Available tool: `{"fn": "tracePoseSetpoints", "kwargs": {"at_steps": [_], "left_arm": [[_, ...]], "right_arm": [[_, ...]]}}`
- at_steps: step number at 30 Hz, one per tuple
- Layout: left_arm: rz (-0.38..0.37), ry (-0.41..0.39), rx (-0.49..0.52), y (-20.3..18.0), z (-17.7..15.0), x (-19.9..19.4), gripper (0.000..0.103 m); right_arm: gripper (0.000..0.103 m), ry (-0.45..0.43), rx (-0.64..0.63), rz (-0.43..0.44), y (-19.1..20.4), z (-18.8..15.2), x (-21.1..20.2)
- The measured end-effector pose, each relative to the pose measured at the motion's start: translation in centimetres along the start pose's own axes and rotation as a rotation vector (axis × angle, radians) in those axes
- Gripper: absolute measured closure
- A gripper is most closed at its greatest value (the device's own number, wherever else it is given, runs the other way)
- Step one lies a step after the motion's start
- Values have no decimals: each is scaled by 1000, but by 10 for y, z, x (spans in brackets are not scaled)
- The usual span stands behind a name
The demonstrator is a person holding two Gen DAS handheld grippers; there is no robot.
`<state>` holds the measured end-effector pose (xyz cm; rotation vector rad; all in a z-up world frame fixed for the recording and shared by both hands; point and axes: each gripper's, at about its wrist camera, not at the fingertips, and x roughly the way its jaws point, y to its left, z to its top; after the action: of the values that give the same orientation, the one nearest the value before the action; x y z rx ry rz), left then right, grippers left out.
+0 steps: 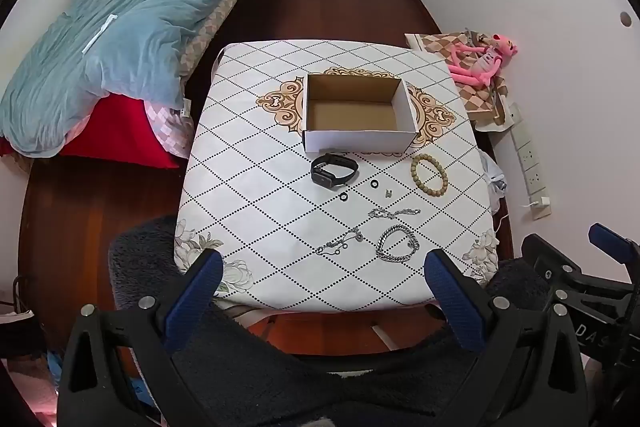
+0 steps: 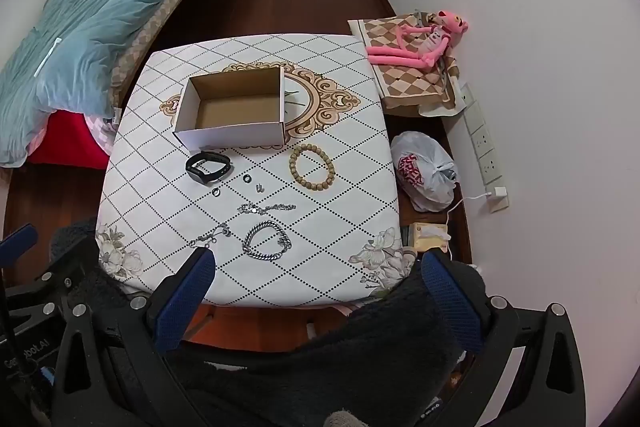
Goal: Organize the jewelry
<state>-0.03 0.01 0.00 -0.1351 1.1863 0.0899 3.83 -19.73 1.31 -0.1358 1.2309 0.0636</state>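
Nearest us, the left gripper (image 1: 324, 291) and right gripper (image 2: 318, 291) are hanging spread wide, pinching nothing. At twelve o'clock, chain bracelets (image 1: 397, 243), rings (image 1: 374, 183), a watch (image 1: 334, 171) and a bead bracelet (image 2: 312, 167) are lying before the empty box (image 1: 356, 141). Only the right view is showing a plastic bag (image 2: 424, 171) at two o'clock.

A rumpled pale blue duvet (image 1: 132, 23) lies on a bed at left. A pink plush toy (image 2: 416, 41) rests on a checkered cushion (image 2: 412, 83) by the white wall. A knotted plastic bag (image 2: 424, 171) sits on the dark wooden floor (image 1: 320, 3).
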Motion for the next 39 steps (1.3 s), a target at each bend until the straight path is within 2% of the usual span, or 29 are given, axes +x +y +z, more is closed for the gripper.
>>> {"fn": "tracePoseSetpoints", "kwargs": {"at_steps": [39], "left_arm": [[7,1,10,0,2,-8,0]], "right_arm": [[0,2,16,-4,-7,-1,-7]]}}
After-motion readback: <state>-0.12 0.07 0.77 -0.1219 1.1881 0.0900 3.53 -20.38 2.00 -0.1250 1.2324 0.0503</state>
